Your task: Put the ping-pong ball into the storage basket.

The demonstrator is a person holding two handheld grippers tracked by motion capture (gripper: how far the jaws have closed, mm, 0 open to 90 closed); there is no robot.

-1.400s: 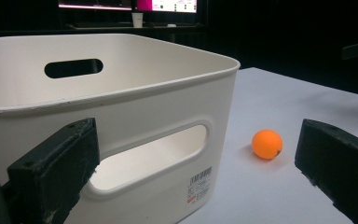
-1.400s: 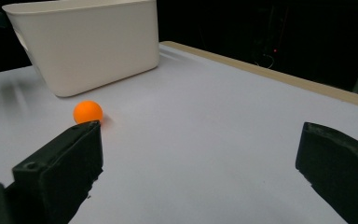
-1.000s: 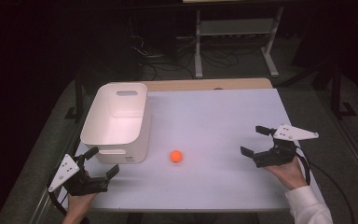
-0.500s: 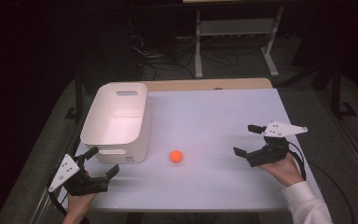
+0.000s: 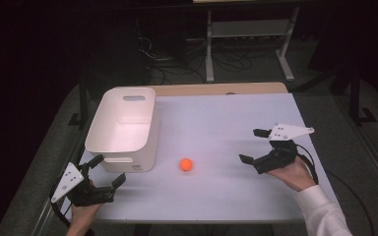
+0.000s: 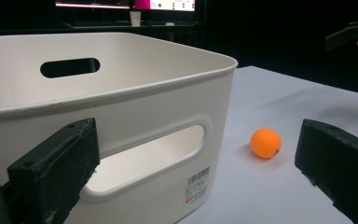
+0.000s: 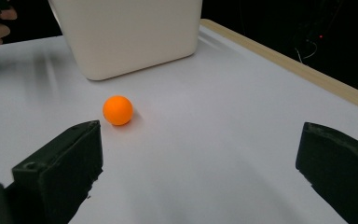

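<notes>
Both tongs, left tongs (image 5: 103, 173) and right tongs (image 5: 255, 145), have 2 black jaws, grey three-cornered plates, black cables; one white sleeve (image 5: 320, 214).

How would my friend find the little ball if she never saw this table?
Start at the white table and find the big white plastic bin on its left side. Just right of the bin's near corner sits a small orange ball, the only round, brightly coloured thing there.

I see the counter (image 5: 226, 128) lit brightly from above while the room around it stays almost black; soft shadows sit under the orange ball (image 5: 186, 164); my near jaws blur in both gripper views; everything looks mildly grainy.
</notes>
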